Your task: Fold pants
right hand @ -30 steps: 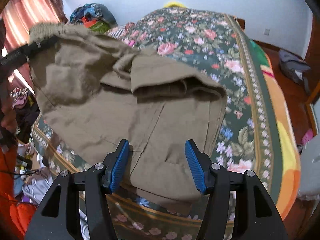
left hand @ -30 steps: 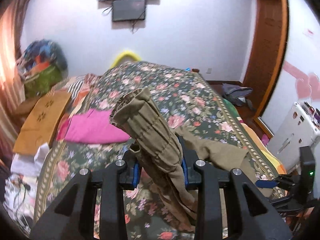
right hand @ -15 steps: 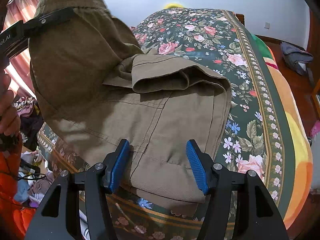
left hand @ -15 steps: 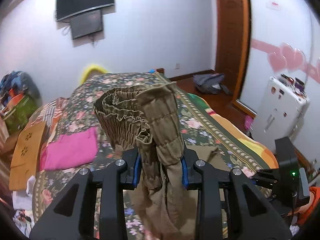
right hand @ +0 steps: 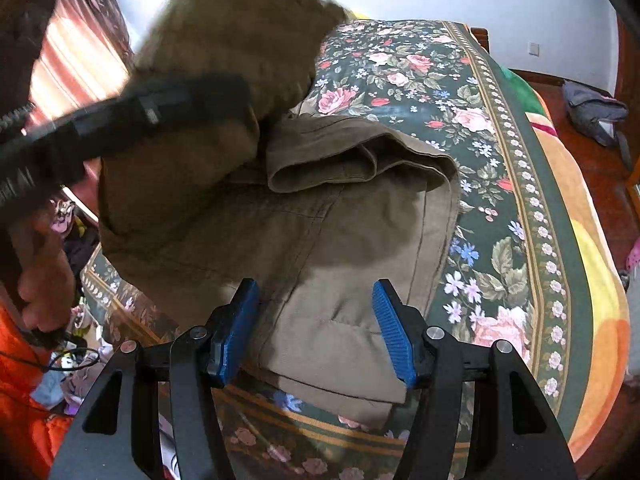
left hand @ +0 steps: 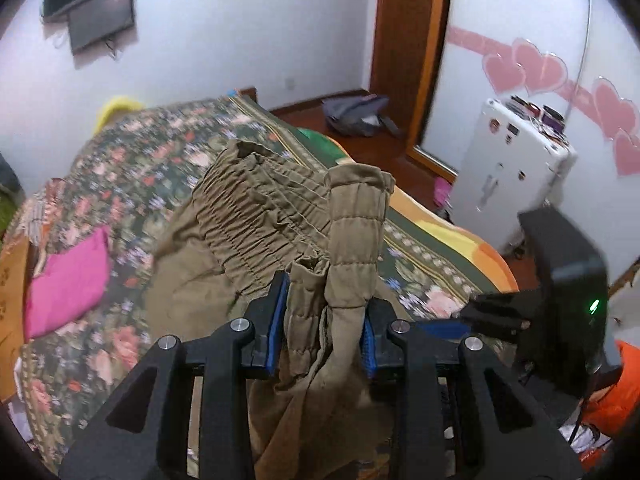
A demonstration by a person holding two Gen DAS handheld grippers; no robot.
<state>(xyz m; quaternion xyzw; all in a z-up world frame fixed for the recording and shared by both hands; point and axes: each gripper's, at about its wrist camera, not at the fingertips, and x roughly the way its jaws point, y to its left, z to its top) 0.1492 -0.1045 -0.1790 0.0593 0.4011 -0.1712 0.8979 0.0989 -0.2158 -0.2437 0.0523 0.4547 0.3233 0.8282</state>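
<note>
Olive-brown pants (right hand: 352, 248) lie partly folded on the floral bedspread (right hand: 500, 200), their legs doubled over near the bed's front edge. My left gripper (left hand: 323, 320) is shut on the gathered elastic waistband (left hand: 352, 216) and holds it up above the bed; in the right wrist view that lifted waistband end (right hand: 240, 40) hangs blurred at the upper left, with the left gripper's black body (right hand: 120, 128) across it. My right gripper (right hand: 314, 328) hovers open over the folded legs, blue pads apart, nothing pinched between them.
A pink cloth (left hand: 68, 280) and a tan board (left hand: 8, 280) lie on the bed's left side. A white appliance (left hand: 516, 176) and wooden door frame (left hand: 408, 52) stand at the right. A grey bag (right hand: 592, 116) is on the floor. A person's hand (right hand: 44, 280) shows at left.
The left gripper has swung the waistband rightward over the folded legs and rolled; its view now faces the door and the white appliance. The right gripper stays put, still open.
</note>
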